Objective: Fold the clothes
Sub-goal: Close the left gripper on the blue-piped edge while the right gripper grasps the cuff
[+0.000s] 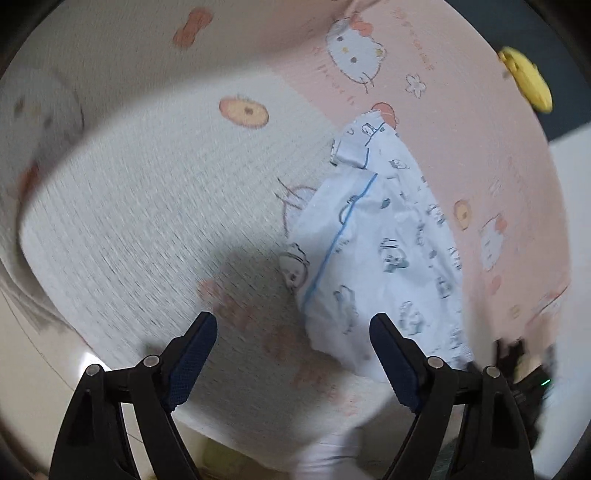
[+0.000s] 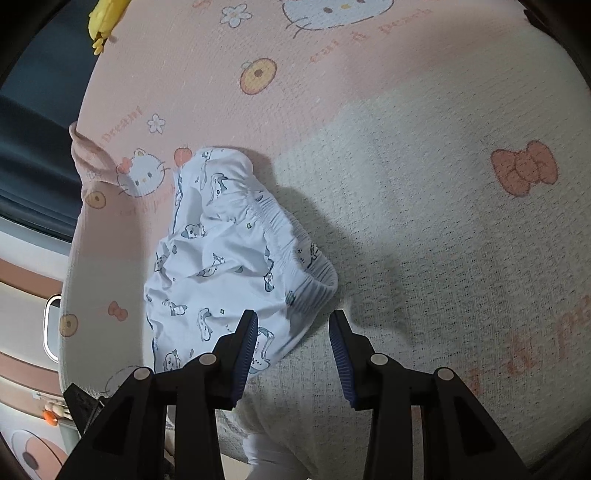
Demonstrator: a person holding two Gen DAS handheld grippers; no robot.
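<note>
A small white garment point(image 1: 380, 240) with blue cartoon prints and blue piping lies crumpled on a pink and white cat-print blanket point(image 1: 147, 206). In the left wrist view it is to the right of my left gripper point(image 1: 293, 319), which stands wide open over bare blanket with nothing between its fingers. In the right wrist view the garment point(image 2: 221, 258) shows its gathered elastic waistband point(image 2: 306, 266) on the right. My right gripper point(image 2: 293, 317) hovers open at the garment's near corner. Its left finger point(image 2: 243, 343) overlaps the cloth, and the pads do not press on it.
A yellow object point(image 1: 524, 79) point(image 2: 105, 18) lies past the blanket's far edge. The blanket's left edge point(image 2: 74, 258) drops off to a darker area and floor. A dark device with a green light point(image 1: 524, 369) sits at the right. Pale cloth point(image 2: 266, 454) shows below the grippers.
</note>
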